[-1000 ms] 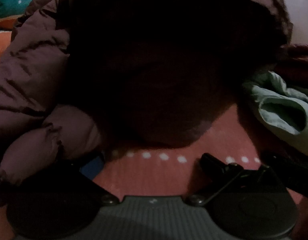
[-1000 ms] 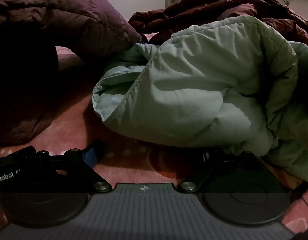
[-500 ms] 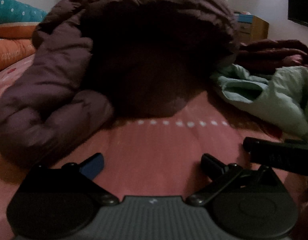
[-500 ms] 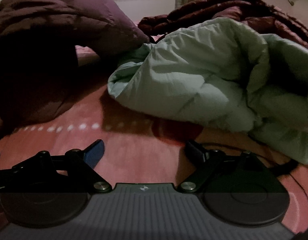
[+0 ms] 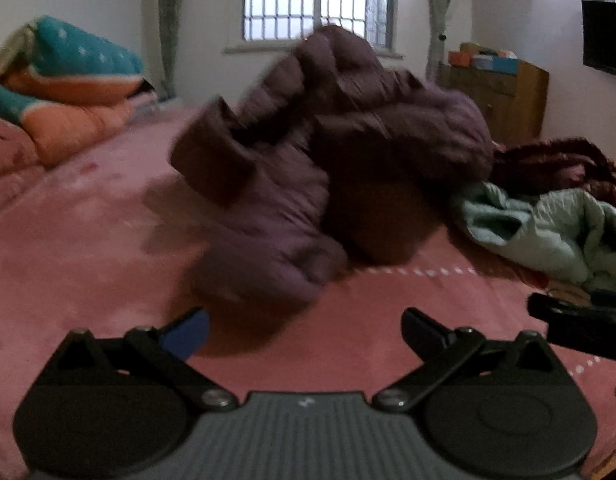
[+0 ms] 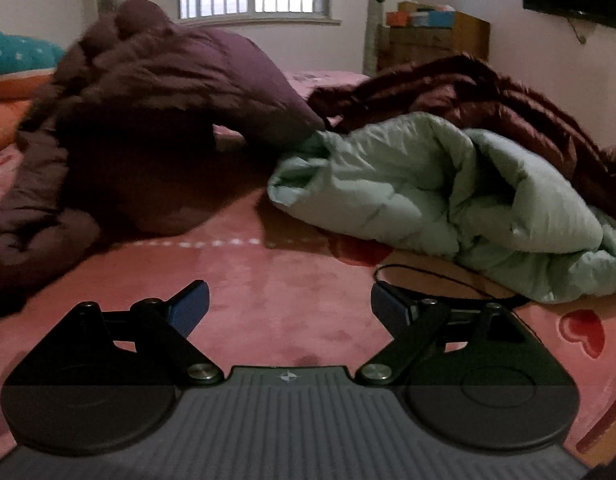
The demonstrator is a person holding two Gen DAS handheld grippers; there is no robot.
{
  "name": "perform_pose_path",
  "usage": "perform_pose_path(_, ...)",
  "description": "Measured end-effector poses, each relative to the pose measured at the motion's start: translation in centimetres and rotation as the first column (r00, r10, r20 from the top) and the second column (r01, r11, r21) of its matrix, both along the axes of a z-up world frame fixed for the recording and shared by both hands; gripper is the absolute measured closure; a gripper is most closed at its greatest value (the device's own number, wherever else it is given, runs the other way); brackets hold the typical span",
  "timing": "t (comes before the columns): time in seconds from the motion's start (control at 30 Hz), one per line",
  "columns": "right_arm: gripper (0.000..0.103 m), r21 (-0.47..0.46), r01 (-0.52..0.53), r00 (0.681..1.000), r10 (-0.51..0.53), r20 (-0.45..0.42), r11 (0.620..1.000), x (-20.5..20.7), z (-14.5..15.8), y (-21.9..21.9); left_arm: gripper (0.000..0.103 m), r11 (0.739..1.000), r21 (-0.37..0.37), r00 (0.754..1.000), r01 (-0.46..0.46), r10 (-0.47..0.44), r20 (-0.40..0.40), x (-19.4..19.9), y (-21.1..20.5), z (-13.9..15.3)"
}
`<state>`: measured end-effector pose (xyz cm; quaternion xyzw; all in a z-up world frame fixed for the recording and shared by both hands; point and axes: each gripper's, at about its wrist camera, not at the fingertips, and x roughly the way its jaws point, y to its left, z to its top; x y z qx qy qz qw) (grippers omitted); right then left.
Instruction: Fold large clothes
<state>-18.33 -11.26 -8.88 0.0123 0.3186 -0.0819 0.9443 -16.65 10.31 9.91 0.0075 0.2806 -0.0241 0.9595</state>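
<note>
A dark purple puffer jacket (image 5: 315,184) lies crumpled in a heap on the pink bed (image 5: 88,240); it also shows at the left of the right wrist view (image 6: 140,140). A pale green puffer jacket (image 6: 447,204) lies bunched to its right, also seen in the left wrist view (image 5: 547,228). My left gripper (image 5: 304,332) is open and empty, just in front of the purple jacket. My right gripper (image 6: 288,304) is open and empty over bare bed, short of both jackets. The right gripper's body (image 5: 579,320) shows at the right edge of the left wrist view.
A dark red furry blanket (image 6: 487,92) lies behind the green jacket. Folded teal and orange quilts (image 5: 68,88) are stacked at the far left. A wooden cabinet (image 5: 495,96) stands by the far wall under a window. A thin black cord (image 6: 447,280) lies by the right finger.
Both grippers have pulled back and up from the jackets. The purple jacket, once filling the left view, now lies farther off. The green jacket has receded in the right view.
</note>
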Motion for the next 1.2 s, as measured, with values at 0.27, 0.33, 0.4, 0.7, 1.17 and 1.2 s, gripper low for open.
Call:
perform_pose_path(0.27, 0.0, -0.059, -0.103, 0.994, 0.105, 0.04, 0.993, -1.7, 4.1, 3.7, 0.001, 0.997, 0.045, 0.995, -0.064, 0.061, 0.077, -2.8, 4.8, 4.3)
perform_pose_path(0.33, 0.0, -0.064, -0.124, 0.991, 0.127, 0.047, 0.99, -1.8, 5.1, 4.4, 0.001, 0.996, 0.05, 0.994, -0.075, 0.071, 0.089, -3.3, 5.8, 5.2)
perform_pose_path(0.4, 0.0, -0.075, -0.139, 0.988, 0.143, 0.062, 0.987, -2.3, 6.0, 5.0, 0.001, 0.994, 0.056, 0.991, -0.094, 0.088, 0.105, -3.9, 6.6, 6.2)
perform_pose_path(0.7, 0.0, -0.074, -0.203, 0.972, 0.21, 0.105, 0.976, -3.4, 9.5, 7.7, 0.001, 0.985, 0.068, 0.974, -0.157, 0.143, 0.176, -5.8, 9.0, 9.5)
perform_pose_path(1.17, 0.0, -0.067, -0.26, 0.954, 0.267, 0.138, 0.963, -5.2, 12.3, 9.1, 0.001, 0.987, 0.049, 0.968, -0.155, 0.142, 0.208, -7.4, 8.8, 11.0)
perform_pose_path(1.2, 0.0, -0.064, -0.261, 0.953, 0.267, 0.142, 0.963, -5.3, 12.4, 9.0, 0.001, 0.987, 0.048, 0.968, -0.154, 0.14, 0.209, -7.4, 8.7, 11.1)
